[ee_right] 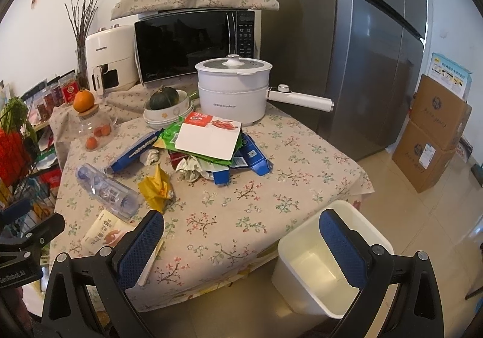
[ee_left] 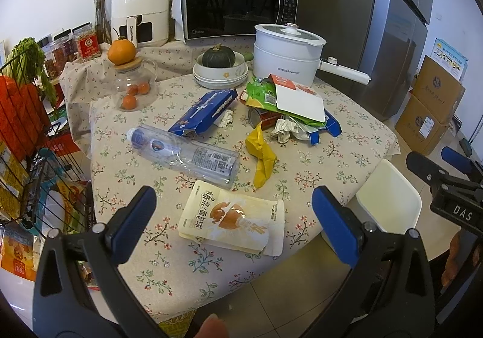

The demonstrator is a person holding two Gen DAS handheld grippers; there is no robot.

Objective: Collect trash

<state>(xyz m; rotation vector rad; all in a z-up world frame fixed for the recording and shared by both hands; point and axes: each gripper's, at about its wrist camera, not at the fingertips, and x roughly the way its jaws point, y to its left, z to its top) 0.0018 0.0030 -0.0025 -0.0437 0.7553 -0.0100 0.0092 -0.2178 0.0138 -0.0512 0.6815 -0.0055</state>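
Observation:
Trash lies on a floral tablecloth (ee_left: pixel 332 153). Nearest my open left gripper (ee_left: pixel 235 217) is a cream snack pouch (ee_left: pixel 232 217), lying flat between and just beyond its blue pads. Behind it lie a crushed clear plastic bottle (ee_left: pixel 184 150), a yellow wrapper (ee_left: pixel 261 153), a blue carton (ee_left: pixel 205 111) and a heap of wrappers under a white card (ee_left: pixel 299 102). My right gripper (ee_right: pixel 241 244) stands open and empty over the table's front edge. A white bin (ee_right: pixel 320 262) sits on the floor at the table's right corner, behind its right finger. The bottle (ee_right: pixel 105 187) and yellow wrapper (ee_right: pixel 157 187) show here too.
A white electric pot (ee_left: pixel 286 57), a squash in stacked bowls (ee_left: pixel 219 66), a glass jar with oranges (ee_left: pixel 132 84), a microwave (ee_left: pixel 238 5) and an air fryer (ee_left: pixel 140 11) stand at the back. A wire rack (ee_left: pixel 27 156) flanks the left. Fridge (ee_right: pixel 371 51) and cardboard boxes (ee_right: pixel 434 132) are at the right.

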